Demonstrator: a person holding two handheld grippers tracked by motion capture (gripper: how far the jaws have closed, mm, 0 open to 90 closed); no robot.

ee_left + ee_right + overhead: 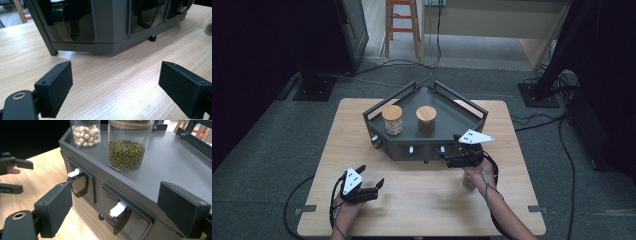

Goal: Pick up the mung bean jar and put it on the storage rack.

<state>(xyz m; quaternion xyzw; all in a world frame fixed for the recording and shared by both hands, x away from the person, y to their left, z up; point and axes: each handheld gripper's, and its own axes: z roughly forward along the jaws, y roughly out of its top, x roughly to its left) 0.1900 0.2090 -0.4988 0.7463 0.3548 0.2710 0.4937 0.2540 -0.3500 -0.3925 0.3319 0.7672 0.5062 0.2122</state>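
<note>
Dark grey dispenser rack [427,145]: on the wooden table [422,200], toward its far half; front drawers closed.
Right tongs [113,205]: jaws wide apart, empty, aimed at the white-tabbed drawer handle [118,209].
Left tongs [115,82]: spread wide, nothing held, low over bare table before the rack.
Progress: early, by my reading (no handle gripped; pull and anything after remains).
Left jar [85,132]: pale round seeds, lower part filled.
Right jar [128,147]: green beans, roughly half full.

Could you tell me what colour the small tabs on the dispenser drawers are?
White, clearest on the tab in the right gripper view.
</note>
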